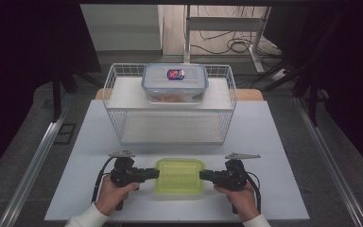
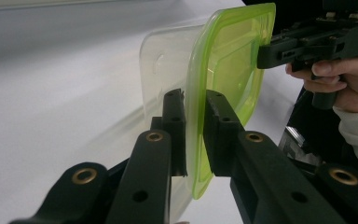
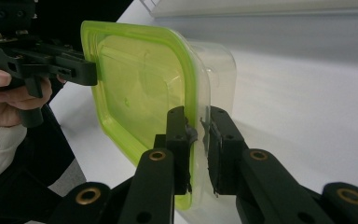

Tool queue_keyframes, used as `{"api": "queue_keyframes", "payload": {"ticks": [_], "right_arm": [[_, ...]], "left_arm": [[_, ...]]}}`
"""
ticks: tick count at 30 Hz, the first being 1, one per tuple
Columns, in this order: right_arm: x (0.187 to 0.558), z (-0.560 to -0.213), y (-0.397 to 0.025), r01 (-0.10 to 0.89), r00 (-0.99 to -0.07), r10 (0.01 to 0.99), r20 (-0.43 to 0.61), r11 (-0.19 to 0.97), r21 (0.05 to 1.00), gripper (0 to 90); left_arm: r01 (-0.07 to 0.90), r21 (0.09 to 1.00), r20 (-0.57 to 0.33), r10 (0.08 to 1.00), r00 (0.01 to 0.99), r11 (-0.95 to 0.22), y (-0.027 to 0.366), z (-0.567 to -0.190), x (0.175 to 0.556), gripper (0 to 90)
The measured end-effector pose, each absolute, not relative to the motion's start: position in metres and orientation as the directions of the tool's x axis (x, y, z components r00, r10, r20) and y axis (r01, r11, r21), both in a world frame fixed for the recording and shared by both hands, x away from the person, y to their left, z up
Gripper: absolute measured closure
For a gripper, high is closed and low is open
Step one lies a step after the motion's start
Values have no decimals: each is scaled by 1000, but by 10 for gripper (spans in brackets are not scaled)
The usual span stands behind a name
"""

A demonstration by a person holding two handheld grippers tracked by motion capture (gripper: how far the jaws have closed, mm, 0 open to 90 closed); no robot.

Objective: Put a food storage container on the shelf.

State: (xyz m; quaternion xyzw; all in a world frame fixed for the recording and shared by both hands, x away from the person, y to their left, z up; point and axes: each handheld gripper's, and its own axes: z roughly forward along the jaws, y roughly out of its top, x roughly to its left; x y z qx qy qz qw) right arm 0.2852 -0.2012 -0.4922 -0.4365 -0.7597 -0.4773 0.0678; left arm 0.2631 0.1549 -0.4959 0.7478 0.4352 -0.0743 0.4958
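Observation:
A clear container with a yellow-green lid [image 1: 179, 176] sits low at the table's front middle; whether it touches the table I cannot tell. My left gripper [image 1: 156, 173] is shut on its left rim, and in the left gripper view the jaws [image 2: 195, 112] pinch the lid's [image 2: 228, 60] edge. My right gripper [image 1: 202, 175] is shut on the opposite rim, clamping lid [image 3: 140, 93] and wall in the right gripper view [image 3: 200, 126]. Each gripper view also shows the other gripper across the lid: the right gripper [image 2: 270, 51] and the left gripper [image 3: 87, 73].
A white wire rack [image 1: 170, 101] with a shelf stands across the table's [image 1: 274, 156] middle, behind the container. On top of it sits a second clear container with a blue-grey lid and a label [image 1: 175, 81]. Bare white tabletop lies to both sides of the hands.

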Motion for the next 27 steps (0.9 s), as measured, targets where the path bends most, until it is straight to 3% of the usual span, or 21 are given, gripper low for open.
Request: {"api": "queue_keyframes", "payload": {"ticks": [27], "right_arm": [[288,-444,-199,597,-704,588,398,185,781,796]], "left_arm": [[634,760,-450,587,673,-145,157,-453,269,807]]}}
